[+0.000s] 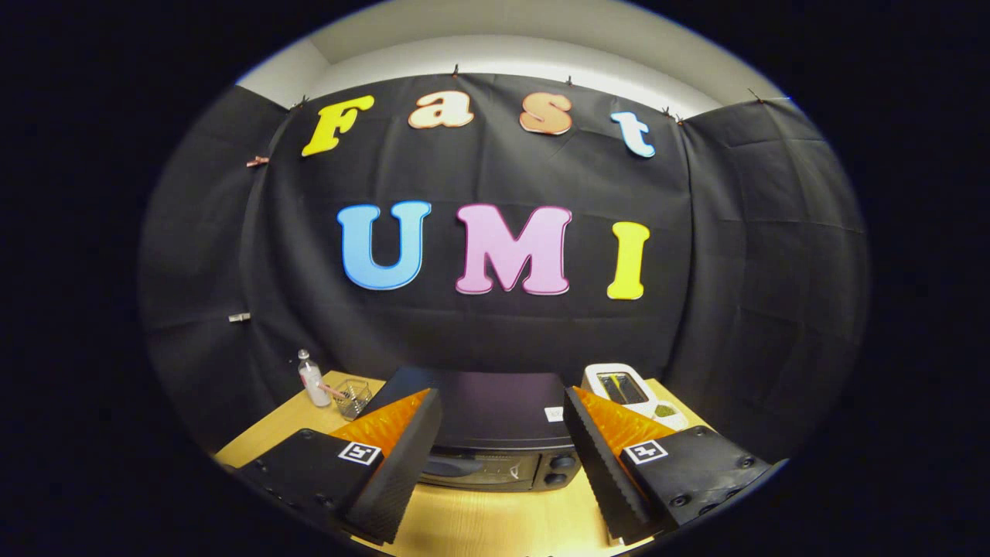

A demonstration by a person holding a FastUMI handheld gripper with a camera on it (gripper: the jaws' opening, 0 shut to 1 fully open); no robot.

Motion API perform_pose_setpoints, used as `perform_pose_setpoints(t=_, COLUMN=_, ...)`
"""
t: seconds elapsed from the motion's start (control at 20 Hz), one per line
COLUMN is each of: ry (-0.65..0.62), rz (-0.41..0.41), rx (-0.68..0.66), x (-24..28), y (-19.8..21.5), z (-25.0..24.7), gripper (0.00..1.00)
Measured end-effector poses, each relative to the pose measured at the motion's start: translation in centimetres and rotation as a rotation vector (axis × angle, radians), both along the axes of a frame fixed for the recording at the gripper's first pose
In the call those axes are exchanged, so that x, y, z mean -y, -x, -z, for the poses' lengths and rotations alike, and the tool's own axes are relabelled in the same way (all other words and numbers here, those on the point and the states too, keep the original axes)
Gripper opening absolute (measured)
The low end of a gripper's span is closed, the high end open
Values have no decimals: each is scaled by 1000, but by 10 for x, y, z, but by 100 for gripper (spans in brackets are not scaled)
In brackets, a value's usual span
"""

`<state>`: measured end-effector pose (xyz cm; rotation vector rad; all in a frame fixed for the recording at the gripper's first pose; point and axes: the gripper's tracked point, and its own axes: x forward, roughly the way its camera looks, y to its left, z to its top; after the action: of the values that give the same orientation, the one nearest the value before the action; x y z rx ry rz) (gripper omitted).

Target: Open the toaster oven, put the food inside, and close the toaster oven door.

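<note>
A: Where is the toaster oven (495, 441)?

B: On the wooden table (495, 526), just ahead of the gripper (503, 456) and framed between its fingers, door closed, knobs at its right.

A: And the fingers?

B: Spread wide, holding nothing (well above the tabletop).

A: Anything else?

B: A bottle (312, 379) and a clear cup (353, 398) behind on the left; a white toaster (621, 387) on the right.
</note>
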<state>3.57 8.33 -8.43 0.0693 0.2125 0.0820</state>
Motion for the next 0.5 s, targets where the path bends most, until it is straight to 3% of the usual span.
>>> perform_pose_setpoints(t=0.3, ry=-16, rz=-32, rx=-140, x=-53, y=-35, z=64, gripper=98)
perform_pose_setpoints(t=0.5, ry=39, rz=-37, rx=-219, x=-69, y=-52, z=105, gripper=98)
